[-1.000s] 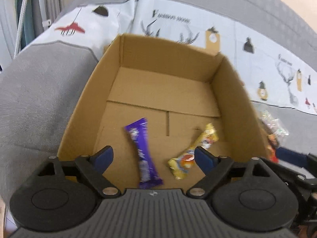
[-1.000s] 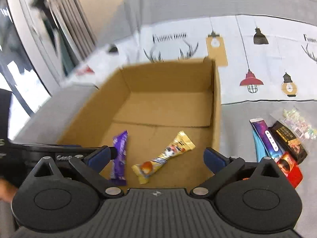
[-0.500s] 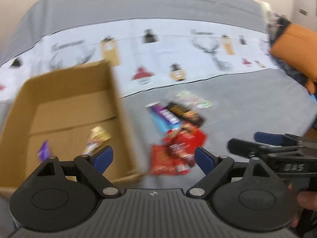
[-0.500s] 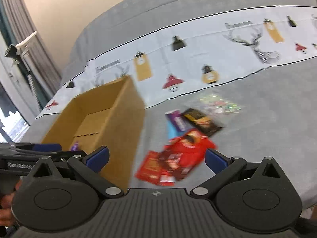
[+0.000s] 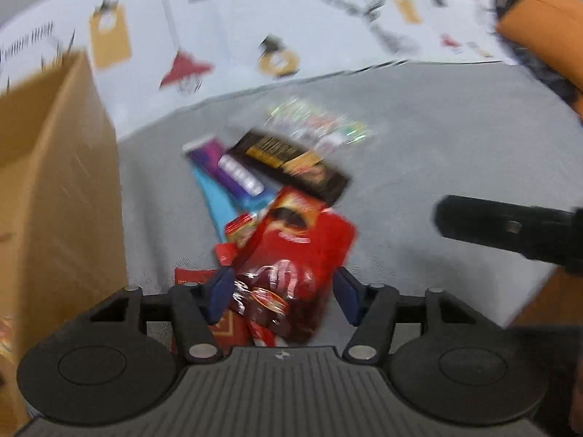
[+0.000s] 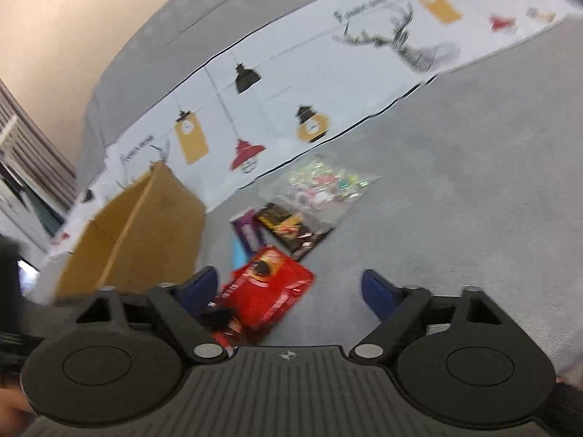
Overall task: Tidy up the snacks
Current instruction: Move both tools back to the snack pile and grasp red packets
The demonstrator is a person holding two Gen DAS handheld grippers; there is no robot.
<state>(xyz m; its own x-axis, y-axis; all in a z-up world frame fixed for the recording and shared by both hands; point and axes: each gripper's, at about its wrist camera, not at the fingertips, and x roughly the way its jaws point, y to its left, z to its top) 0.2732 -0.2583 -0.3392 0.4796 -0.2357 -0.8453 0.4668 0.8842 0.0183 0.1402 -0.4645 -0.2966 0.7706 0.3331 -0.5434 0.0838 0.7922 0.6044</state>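
Observation:
A pile of snacks lies on the grey fabric right of the cardboard box (image 5: 54, 189) (image 6: 138, 233). It holds a large red packet (image 5: 295, 240) (image 6: 271, 284), a purple bar (image 5: 233, 171), a blue packet (image 5: 218, 204), a black-and-gold packet (image 5: 288, 162) and a clear candy bag (image 5: 320, 123) (image 6: 324, 185). My left gripper (image 5: 282, 295) hangs low over the pile's near end. Its jaws are closing, with the red packet between them, not clearly pinched. My right gripper (image 6: 289, 291) is also closing, above the fabric, with the red packet near its left finger.
A white cloth (image 6: 291, 83) printed with lamps and deer runs behind the pile. Something orange (image 5: 546, 22) sits at the far right. One black finger (image 5: 484, 218) of the right gripper reaches in from the right in the left wrist view. Curtains (image 6: 29, 153) hang at the left.
Both grippers have swung from over the open box to the snack pile on its right and dropped lower. Their jaws have narrowed. The box now sits at the left edge.

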